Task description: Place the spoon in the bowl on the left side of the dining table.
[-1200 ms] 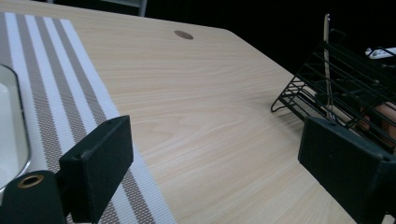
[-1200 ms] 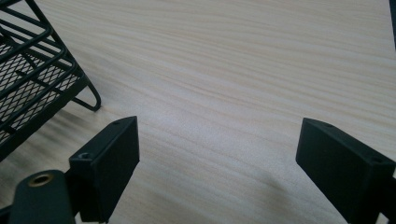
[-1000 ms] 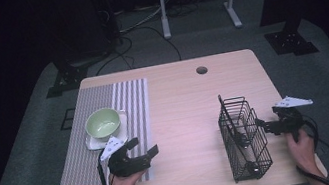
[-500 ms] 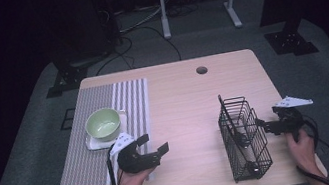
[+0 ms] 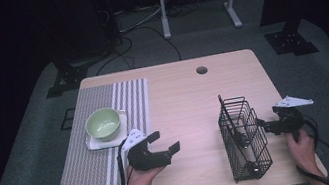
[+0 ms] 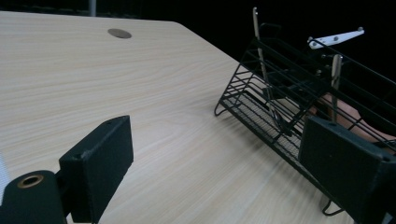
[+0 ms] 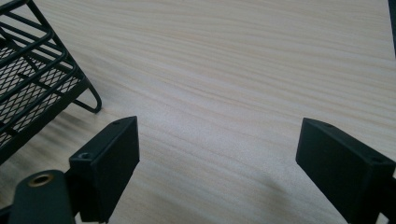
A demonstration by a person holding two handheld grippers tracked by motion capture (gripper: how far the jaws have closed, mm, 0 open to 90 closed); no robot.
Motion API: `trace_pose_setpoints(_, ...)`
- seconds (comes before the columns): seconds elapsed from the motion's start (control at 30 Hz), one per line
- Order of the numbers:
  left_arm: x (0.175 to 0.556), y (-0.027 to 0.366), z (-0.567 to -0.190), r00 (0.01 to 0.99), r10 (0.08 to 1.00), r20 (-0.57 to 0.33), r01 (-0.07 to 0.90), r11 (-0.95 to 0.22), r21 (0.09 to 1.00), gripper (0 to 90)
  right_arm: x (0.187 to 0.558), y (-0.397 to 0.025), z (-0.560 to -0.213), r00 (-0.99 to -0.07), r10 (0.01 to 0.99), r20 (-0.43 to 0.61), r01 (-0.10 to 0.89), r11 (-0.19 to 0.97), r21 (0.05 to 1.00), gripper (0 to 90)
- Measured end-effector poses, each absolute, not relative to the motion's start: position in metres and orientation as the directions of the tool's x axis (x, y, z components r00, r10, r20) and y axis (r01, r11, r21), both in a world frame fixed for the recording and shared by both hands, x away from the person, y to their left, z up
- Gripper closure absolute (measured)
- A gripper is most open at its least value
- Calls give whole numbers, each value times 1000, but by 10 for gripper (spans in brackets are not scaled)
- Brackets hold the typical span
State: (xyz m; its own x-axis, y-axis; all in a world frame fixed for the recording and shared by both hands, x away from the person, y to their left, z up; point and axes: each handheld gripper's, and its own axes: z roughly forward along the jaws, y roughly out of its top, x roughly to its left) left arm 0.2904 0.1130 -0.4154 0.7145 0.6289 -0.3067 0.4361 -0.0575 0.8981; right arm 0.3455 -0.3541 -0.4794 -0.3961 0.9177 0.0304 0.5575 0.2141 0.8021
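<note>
As the left hand-held gripper (image 5: 167, 141) swung rightward from the bowl (image 5: 103, 123), jaws spread and empty, toward the wire basket (image 5: 244, 140) on the bench (image 5: 184, 99), the right hand-held gripper (image 5: 265, 125) stayed released beside it, suggesting a cutlery pickup was next.

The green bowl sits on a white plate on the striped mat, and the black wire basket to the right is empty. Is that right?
Not quite. The black wire basket holds cutlery, as the left gripper view shows: metal handles stand up inside it. The green bowl does sit on the white plate on the striped mat.
</note>
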Motion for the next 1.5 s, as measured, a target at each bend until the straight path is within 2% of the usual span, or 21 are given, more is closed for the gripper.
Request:
trace_pose_setpoints(0.37,289,84,-410,759,575,-305,426,-84,901,95,345,-354,-479,-397,917,30,557,215,802,124)
trace_pose_setpoints(1.5,282,31,-402,824,468,-320,414,-109,904,97,346,-353,-480,-397,917,26,559,220,799,124)
